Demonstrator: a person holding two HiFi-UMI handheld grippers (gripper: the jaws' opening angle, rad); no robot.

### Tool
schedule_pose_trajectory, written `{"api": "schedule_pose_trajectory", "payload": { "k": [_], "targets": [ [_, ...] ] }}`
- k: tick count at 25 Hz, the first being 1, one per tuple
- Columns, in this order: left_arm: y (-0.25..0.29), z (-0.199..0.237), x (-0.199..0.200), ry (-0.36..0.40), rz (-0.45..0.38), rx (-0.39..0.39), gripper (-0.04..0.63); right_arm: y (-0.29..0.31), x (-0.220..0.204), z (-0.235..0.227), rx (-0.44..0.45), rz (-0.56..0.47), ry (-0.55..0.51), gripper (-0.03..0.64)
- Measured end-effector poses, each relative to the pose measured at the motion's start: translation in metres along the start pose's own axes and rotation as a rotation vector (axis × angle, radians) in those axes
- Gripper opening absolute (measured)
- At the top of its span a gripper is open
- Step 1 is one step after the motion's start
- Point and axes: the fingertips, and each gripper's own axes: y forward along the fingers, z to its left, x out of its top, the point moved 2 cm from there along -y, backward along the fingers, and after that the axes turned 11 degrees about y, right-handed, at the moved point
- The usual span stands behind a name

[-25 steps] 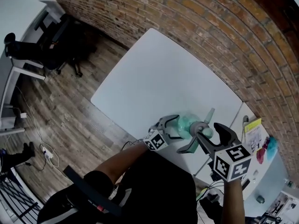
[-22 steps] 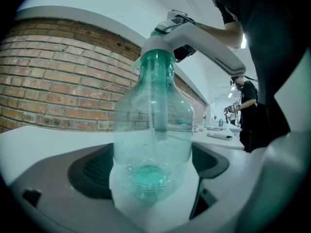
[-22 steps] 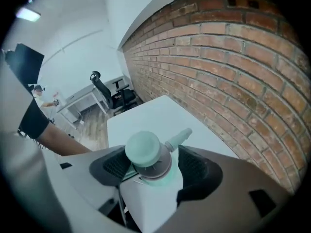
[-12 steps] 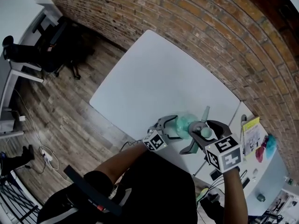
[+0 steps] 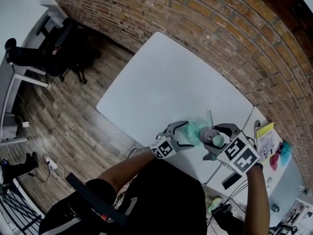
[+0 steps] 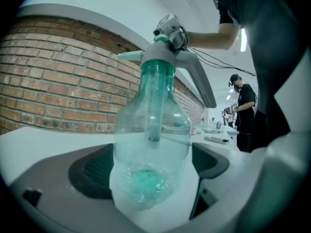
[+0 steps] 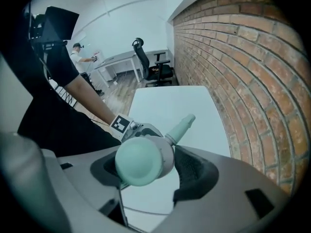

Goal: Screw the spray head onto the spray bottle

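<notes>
Our left gripper (image 5: pixel 182 134) has its jaws clamped on the belly of the clear green spray bottle (image 6: pixel 151 130), near the white table's (image 5: pixel 166 87) 5 o'clock edge. At the bottle's 3 o'clock, our right gripper (image 5: pixel 213 142) pinches the spray head (image 7: pixel 141 160), which sits on the bottle's neck. The nozzle points to 12 o'clock in the head view.

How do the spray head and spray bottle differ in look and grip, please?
The spray bottle is clear, green-tinted; the spray head is opaque grey and mint. The left gripper clamps the bottle's lower body; the right gripper clamps the head's top. They meet at the neck.
</notes>
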Motion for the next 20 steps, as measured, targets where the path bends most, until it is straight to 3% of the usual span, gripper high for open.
{"api": "schedule_pose_trajectory", "payload": {
  "k": [6, 12, 20],
  "targets": [
    [-0.004, 0.005, 0.027, 0.048, -0.017, -0.001, 0.500, -0.002, 0.000, 0.002, 0.041, 0.033, -0.098, 0.276],
    [-0.005, 0.010, 0.041, 0.076, -0.030, -0.003, 0.500, 0.003, 0.001, 0.003, 0.072, 0.086, -0.274, 0.276],
    [-0.008, 0.006, 0.054, 0.107, -0.014, 0.020, 0.500, 0.005, 0.003, 0.007, 0.074, 0.066, -0.295, 0.278]
  ]
}}
